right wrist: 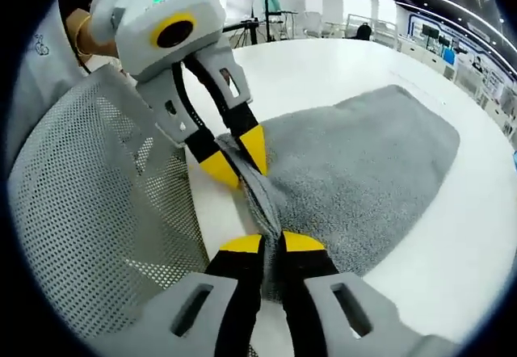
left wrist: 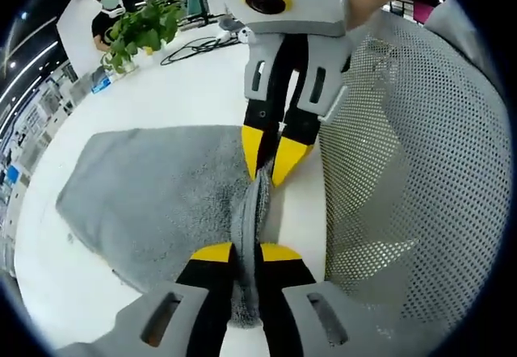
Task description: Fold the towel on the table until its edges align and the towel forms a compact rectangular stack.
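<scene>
A grey towel (left wrist: 153,195) lies spread on the white table (left wrist: 186,90), with its near edge bunched into a raised ridge between both grippers. My left gripper (left wrist: 246,254) is shut on that ridge at the bottom of the left gripper view. Further along the same edge, my right gripper (left wrist: 271,167) comes down from above and pinches it. In the right gripper view, the right gripper (right wrist: 273,244) is shut on the towel (right wrist: 363,163) edge, and the left gripper (right wrist: 237,159) grips the fabric just beyond it.
A grey mesh chair back (left wrist: 404,171) stands close against the table edge beside the grippers, and it appears again as the chair back (right wrist: 97,195). A potted plant (left wrist: 141,30) and cables sit at the table's far side, with a person (left wrist: 109,10) behind.
</scene>
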Available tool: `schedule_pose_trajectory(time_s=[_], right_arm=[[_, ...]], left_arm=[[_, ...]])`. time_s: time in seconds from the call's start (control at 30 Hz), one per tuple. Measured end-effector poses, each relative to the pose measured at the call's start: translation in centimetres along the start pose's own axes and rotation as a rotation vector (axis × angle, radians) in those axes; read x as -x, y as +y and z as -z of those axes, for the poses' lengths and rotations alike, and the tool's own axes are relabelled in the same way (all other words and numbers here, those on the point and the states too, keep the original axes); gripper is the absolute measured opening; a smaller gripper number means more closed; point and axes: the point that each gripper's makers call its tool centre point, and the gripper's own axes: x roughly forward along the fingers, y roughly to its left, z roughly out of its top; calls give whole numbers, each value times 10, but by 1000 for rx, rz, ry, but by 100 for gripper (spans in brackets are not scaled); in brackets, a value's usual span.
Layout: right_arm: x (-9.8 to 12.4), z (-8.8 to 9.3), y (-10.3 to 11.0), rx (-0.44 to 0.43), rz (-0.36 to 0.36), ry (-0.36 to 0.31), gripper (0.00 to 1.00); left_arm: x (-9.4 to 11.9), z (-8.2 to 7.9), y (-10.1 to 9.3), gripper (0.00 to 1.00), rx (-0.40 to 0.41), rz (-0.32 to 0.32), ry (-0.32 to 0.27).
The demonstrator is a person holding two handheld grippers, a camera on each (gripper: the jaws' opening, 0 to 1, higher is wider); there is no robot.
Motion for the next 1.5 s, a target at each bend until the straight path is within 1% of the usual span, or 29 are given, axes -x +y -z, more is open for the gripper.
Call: schedule_pose_trajectory(time_s=[0.07, 0.13, 0.17, 0.23, 0.27, 0.33, 0.4, 0.53, 0.6, 0.7, 0.9, 1.13, 1.3, 1.5], right_arm=[[0, 0, 0, -5, 0, -1, 6], [0, 0, 0, -30, 7, -10, 6], [0, -1, 0, -45, 6, -18, 6], [1, -1, -1, -60, 0, -26, 6], [1, -1, -2, -82, -4, -29, 5], [2, -2, -1, -79, -6, -29, 5], [2, -3, 0, -80, -7, -28, 5], [4, -7, 0, -96, -13, -27, 5], [5, -10, 0, -101, -18, -30, 5], [7, -14, 0, -101, -16, -34, 5], [17, -22, -2, -93, -12, -47, 5], [24, -29, -1, -72, -18, -26, 5], [27, -31, 3, -56, -37, -28, 5], [37, -40, 8, -47, -61, -27, 5]], left_arm=[[0, 0, 0, 9, 1, 14, -3], [0, 0, 0, 8, 37, 55, 4], [0, 0, 1, 8, 43, 78, 16], [0, -1, 2, 7, 17, 96, 32], [0, -1, 1, 7, -8, 99, 41], [0, -1, -1, 7, -71, 90, 44], [1, 0, -3, 7, -76, 81, 40], [3, -1, -1, 7, -68, 65, 30], [6, -2, 0, 7, -84, 66, 44], [10, -5, 5, 7, -122, 48, 64], [19, -10, 6, 7, -119, 37, 45], [25, -16, 8, 7, -130, 27, 40], [32, -18, 7, 7, -110, 39, 32], [42, -23, 3, 7, -86, 39, 10]])
